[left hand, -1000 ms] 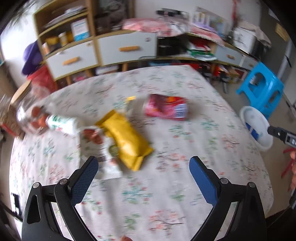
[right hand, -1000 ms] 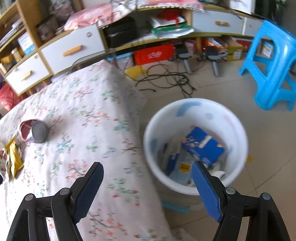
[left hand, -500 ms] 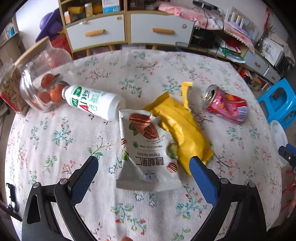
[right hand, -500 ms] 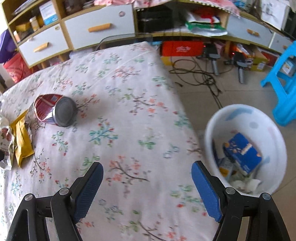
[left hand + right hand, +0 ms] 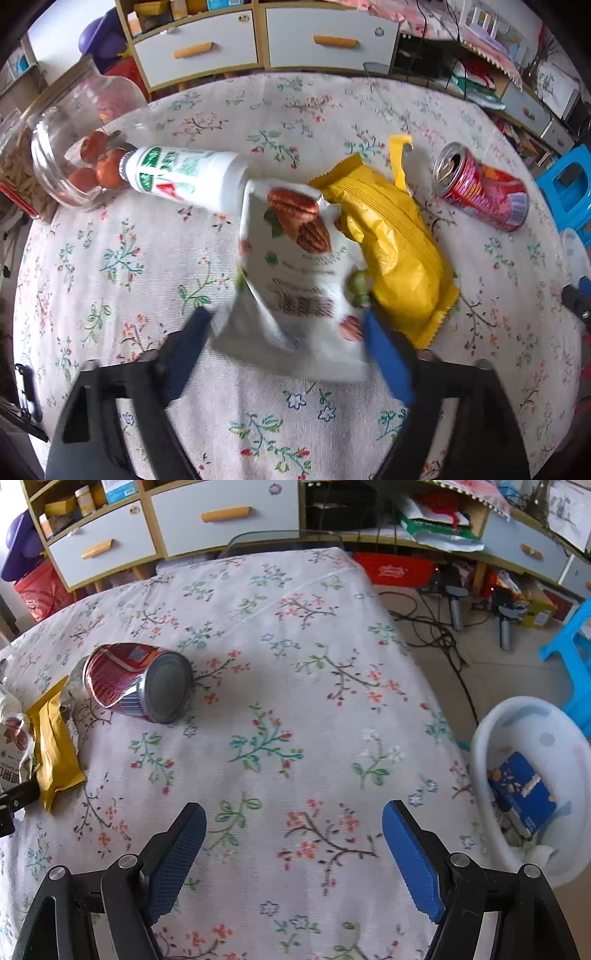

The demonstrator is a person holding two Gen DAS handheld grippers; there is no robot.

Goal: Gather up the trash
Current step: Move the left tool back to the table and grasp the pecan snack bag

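Note:
A white pecan snack bag (image 5: 295,258) lies on the floral tablecloth (image 5: 129,258), partly over a yellow bag (image 5: 399,251). My left gripper (image 5: 284,317) is closing on the pecan bag; both blue pads touch its near edges and the bag buckles upward between them. A white bottle (image 5: 184,177) lies behind it, and a dented red can (image 5: 480,195) lies at the right. In the right wrist view my right gripper (image 5: 293,812) hovers open and empty over bare cloth. The red can (image 5: 136,683) and yellow bag (image 5: 55,749) lie to its far left.
A white bin (image 5: 532,782) holding a blue carton (image 5: 521,794) stands on the floor right of the table. A blue stool (image 5: 569,653) is behind it. A glass jar (image 5: 70,155) of red fruit sits at the table's left edge. Drawers and cables line the back.
My left gripper dropped toward the pecan bag and its jaws narrowed onto it, crumpling the bag. My right gripper swung left from above the bin to over the table.

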